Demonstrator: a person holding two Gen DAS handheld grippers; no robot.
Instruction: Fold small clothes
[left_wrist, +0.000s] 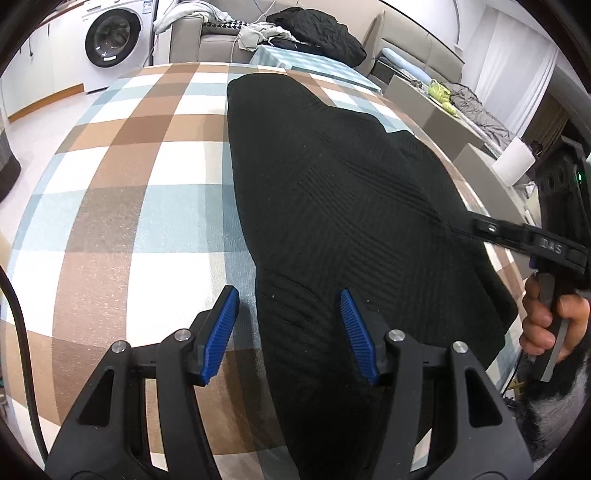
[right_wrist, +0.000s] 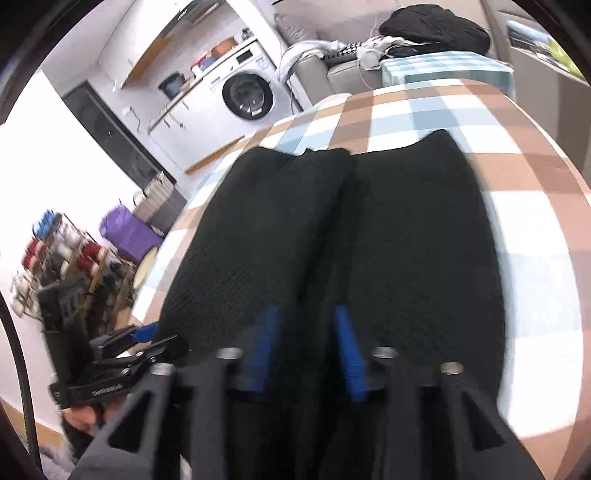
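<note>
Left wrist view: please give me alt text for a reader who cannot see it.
A black garment lies on a checked tablecloth, with the open left gripper straddling its near left edge. The right gripper reaches in over the garment from the right, held by a hand. A washing machine stands behind.

Black ribbed garment (left_wrist: 332, 192), brown, white and pale-blue checked tablecloth (left_wrist: 129, 177), blue gripper pads (left_wrist: 221, 332)

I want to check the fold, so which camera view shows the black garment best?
The left wrist view: the black garment is sharp there, with its knit ribs and left edge clear against the checked tablecloth. The right wrist view shows both folded halves and the seam between them, but blurred.
</note>
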